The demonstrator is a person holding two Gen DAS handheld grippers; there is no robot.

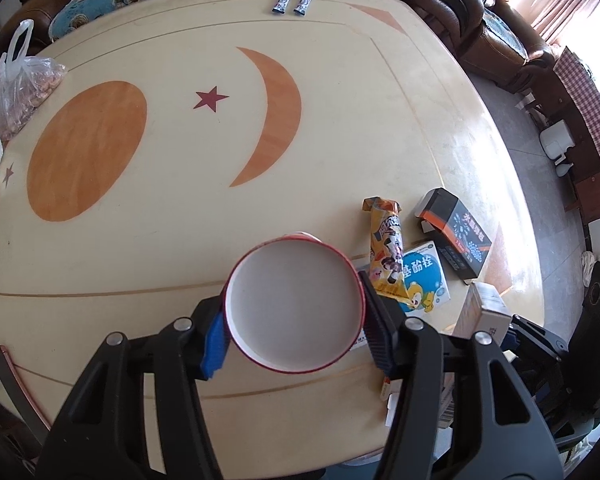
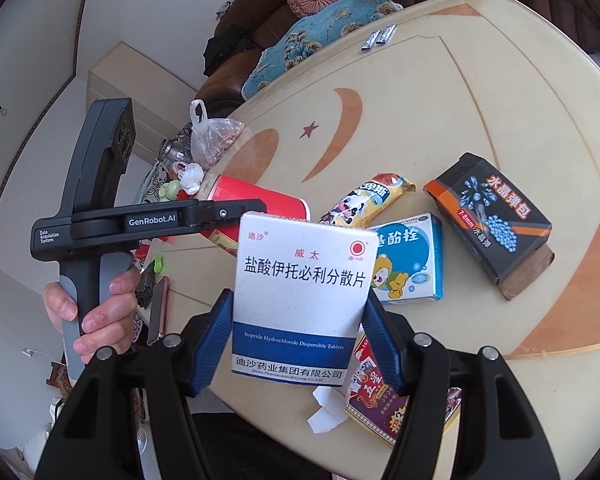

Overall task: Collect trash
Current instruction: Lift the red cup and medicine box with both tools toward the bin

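- Gripping a red paper cup [image 1: 294,306] by its sides, the left gripper [image 1: 296,330] points steeply down over the table [image 1: 160,260]; its blue pads press on the rim from both sides, and the white inside of the cup looks empty.
- The right gripper [image 2: 300,340] clamps a white and blue medicine box [image 2: 302,300] between its blue pads, holding it upright above the near edge of the table.
- From the right wrist view, a hand [image 2: 96,312] holds the grey handle of the left gripper, with the red cup lying sideways between its jaws.
- On the table beyond the held box lie a yellow snack wrapper [image 2: 368,200], a blue cartoon box [image 2: 410,258] touching it, and a black and orange box [image 2: 492,220] just to the right.
- A red card pack [image 2: 384,400] lies partly under the right gripper, beside a loose white scrap of card [image 2: 328,412].
- Far across the table sit two small sachets [image 1: 292,3]; a clear plastic bag [image 1: 20,88] rests at the left edge.
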